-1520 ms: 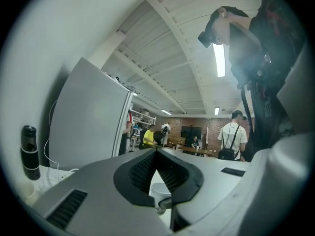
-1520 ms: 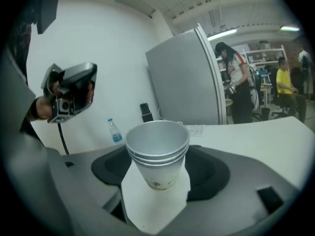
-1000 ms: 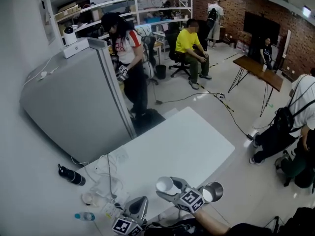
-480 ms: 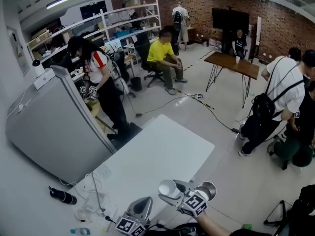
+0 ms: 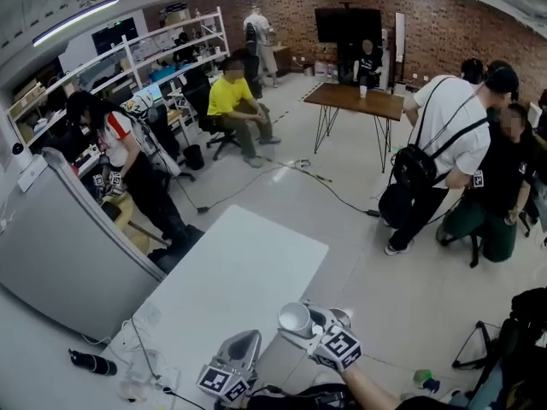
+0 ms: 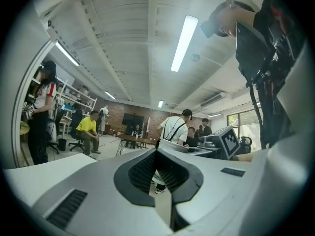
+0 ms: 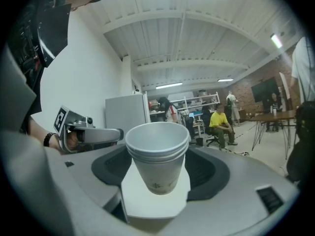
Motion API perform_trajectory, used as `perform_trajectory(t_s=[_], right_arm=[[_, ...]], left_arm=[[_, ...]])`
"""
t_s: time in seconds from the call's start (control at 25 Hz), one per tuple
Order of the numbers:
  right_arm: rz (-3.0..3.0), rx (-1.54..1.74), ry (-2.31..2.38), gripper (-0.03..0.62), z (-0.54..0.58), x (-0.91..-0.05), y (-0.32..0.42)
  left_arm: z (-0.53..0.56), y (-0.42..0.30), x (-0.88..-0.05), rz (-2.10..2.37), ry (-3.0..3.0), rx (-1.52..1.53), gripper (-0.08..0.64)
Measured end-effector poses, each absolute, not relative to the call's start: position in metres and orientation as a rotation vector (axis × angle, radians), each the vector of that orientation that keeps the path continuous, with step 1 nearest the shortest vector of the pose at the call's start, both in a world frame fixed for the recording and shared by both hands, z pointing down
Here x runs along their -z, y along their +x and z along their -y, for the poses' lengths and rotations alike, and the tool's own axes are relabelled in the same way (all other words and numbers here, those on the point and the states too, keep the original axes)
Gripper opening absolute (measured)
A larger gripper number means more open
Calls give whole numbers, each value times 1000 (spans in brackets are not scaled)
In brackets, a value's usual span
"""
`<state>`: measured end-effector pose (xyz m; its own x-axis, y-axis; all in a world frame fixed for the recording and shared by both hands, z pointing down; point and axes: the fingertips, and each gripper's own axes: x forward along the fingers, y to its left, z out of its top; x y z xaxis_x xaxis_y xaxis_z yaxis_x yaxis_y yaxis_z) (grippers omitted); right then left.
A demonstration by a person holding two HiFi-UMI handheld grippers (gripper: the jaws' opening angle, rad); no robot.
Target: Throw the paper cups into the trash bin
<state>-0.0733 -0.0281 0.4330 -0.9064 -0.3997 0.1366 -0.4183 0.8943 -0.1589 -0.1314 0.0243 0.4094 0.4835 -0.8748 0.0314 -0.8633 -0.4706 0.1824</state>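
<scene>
Cups (image 5: 295, 318) carried past table (image 5: 231, 272) corner, in right gripper (image 7: 157, 156), left gripper (image 5: 244, 342) cropped

In the head view, the bottom edge cut off the arm behind the right gripper (image 5: 304, 325), whose jaws hid the cups (image 5: 293, 317) below the rim. The left gripper (image 5: 244, 344) hid its hand. The cups' print was too blurred to read.

The left gripper (image 5: 244, 342) and right gripper (image 5: 308, 323) are cased in grey, with black ribbed pads (image 6: 142, 171) lining the jaws. A cube (image 5: 340, 348) of black-and-white square markers is mounted on each. A dark top (image 6: 266, 58) and wristband (image 7: 47, 139) are worn.
</scene>
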Motion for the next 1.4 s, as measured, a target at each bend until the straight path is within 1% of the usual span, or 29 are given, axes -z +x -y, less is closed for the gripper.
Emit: perform_trajectory(t_s=[0.24, 0.56, 1.0, 1.16, 1.4], right_arm=[[2955, -281, 795, 348, 45, -424, -15], [2928, -273, 958, 348, 65, -422, 26], [2806, -351, 1261, 347, 102, -436, 67], [2784, -356, 1274, 347, 103, -442, 71], [2801, -428, 1256, 347, 105, -442, 73]], left_arm=[[14, -77, -403, 1414, 2630, 45, 2], [48, -27, -400, 1246, 2703, 35, 2], [89, -8, -417, 1049, 2752, 32, 2], [96, -16, -421, 1051, 2755, 27, 2], [103, -21, -420, 1089, 2722, -62, 2]])
